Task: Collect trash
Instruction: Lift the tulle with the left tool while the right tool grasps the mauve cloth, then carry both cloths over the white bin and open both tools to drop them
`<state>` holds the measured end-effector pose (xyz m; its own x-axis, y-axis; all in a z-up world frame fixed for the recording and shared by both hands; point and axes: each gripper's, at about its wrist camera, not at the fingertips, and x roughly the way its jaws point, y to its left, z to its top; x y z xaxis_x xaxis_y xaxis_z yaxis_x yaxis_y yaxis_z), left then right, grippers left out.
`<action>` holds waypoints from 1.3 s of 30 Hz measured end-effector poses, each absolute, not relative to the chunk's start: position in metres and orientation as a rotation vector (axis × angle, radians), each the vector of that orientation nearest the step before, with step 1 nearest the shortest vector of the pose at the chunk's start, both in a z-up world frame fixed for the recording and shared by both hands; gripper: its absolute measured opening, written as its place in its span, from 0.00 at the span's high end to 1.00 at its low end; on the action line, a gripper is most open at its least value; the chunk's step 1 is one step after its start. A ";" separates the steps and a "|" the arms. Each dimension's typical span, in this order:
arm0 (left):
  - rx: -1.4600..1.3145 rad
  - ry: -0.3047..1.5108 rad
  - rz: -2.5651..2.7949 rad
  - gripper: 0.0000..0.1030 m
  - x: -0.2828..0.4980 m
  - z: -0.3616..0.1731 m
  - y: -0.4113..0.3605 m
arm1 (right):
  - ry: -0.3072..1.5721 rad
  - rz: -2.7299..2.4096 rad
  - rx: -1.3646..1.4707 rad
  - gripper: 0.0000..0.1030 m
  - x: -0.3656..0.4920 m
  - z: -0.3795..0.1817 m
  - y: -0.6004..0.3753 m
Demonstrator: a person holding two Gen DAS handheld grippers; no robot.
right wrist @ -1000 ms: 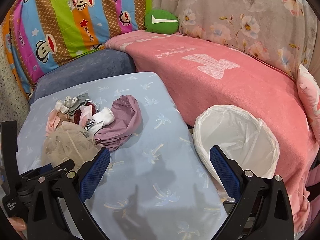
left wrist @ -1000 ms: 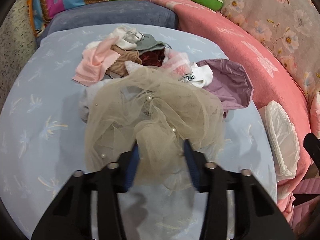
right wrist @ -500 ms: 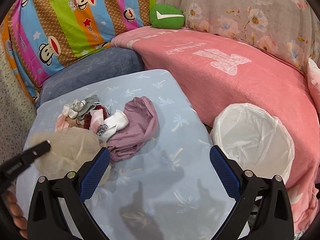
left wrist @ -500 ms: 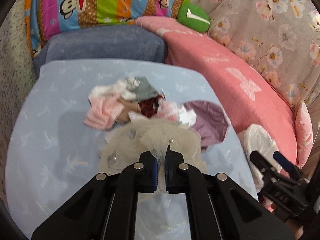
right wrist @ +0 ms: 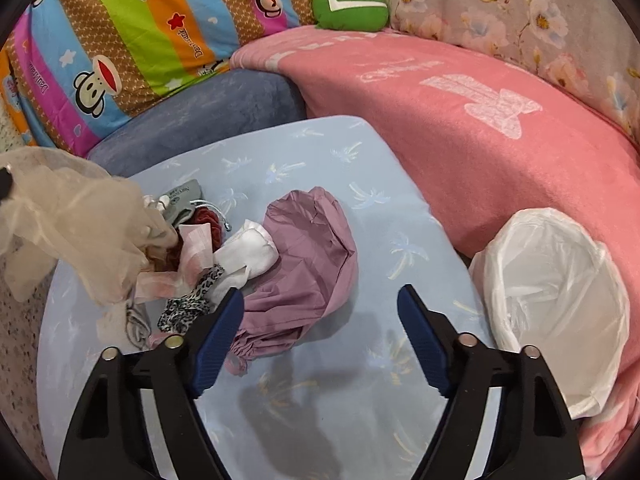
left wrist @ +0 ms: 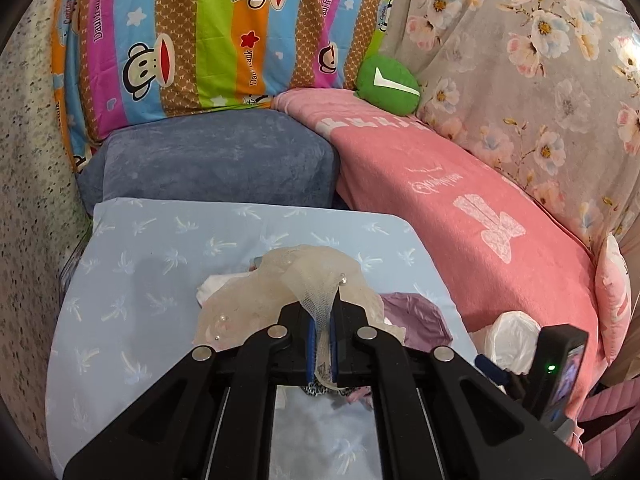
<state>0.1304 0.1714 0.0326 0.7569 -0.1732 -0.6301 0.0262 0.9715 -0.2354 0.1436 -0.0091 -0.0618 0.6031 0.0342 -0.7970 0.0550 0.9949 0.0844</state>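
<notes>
My left gripper (left wrist: 323,320) is shut on a beige tulle net with pearl beads (left wrist: 280,300) and holds it lifted above the light blue table; it also shows at the left of the right wrist view (right wrist: 76,224). A pile of fabric scraps (right wrist: 208,264) and a mauve cloth (right wrist: 312,256) lie on the table (right wrist: 360,400). My right gripper (right wrist: 320,320) is open and empty, just above the mauve cloth's near edge. A bin lined with a white bag (right wrist: 556,300) stands at the table's right side, and it also shows in the left wrist view (left wrist: 516,340).
A pink-covered sofa (right wrist: 460,92) curves round the back and right. A blue-grey cushion (left wrist: 216,160), a striped cartoon pillow (left wrist: 200,32) and a green cushion (left wrist: 386,84) lie at the back. The right gripper's body (left wrist: 560,368) shows at the lower right of the left wrist view.
My left gripper closed on the tulle net and lifted it up off the pile. My right gripper moved in nearer to the mauve cloth, still open.
</notes>
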 end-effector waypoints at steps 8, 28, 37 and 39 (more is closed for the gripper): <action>-0.209 0.712 -0.127 0.95 0.141 0.029 0.160 | 0.983 0.021 0.137 0.99 0.163 -0.084 -0.016; -0.127 0.701 -0.292 0.95 0.133 0.064 0.058 | 0.686 -0.038 0.173 0.99 0.109 0.065 -0.124; -0.064 0.719 -0.405 0.95 0.129 0.066 -0.021 | 0.648 -0.127 0.215 0.99 0.084 0.080 -0.203; -0.050 0.724 -0.427 0.95 0.130 0.064 -0.039 | 0.647 -0.146 0.220 0.99 0.079 0.078 -0.217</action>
